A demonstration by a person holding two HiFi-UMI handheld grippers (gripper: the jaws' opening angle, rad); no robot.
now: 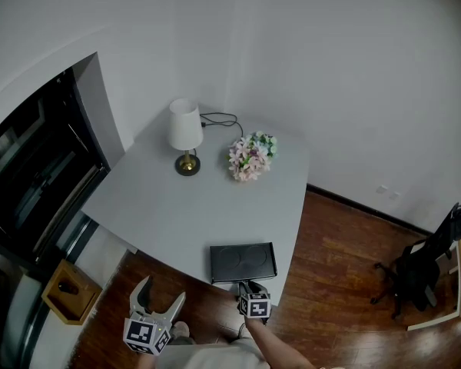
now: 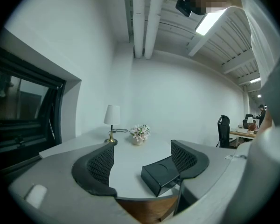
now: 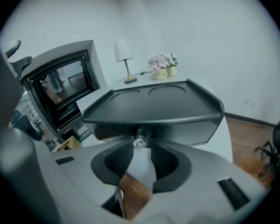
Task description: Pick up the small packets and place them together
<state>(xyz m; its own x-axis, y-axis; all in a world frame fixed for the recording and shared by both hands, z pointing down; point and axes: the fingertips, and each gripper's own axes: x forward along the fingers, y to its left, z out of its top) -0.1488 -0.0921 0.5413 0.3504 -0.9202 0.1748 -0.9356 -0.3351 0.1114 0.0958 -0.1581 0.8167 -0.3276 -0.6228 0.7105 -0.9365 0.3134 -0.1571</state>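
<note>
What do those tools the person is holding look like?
Both the left tongs and right tongs are light grey plastic, each with two curved jaws lined with dark mesh-textured pads, and a white cube bearing black square markers.

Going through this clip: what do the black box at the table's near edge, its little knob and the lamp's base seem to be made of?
Black box: probably moulded plastic, matte with a soft sheen; rounded rim, pressed-in circular recesses.
Knob: clear glass or acrylic; it glints like facets.
Lamp base: likely brass-toned metal; shiny gold colour.
</note>
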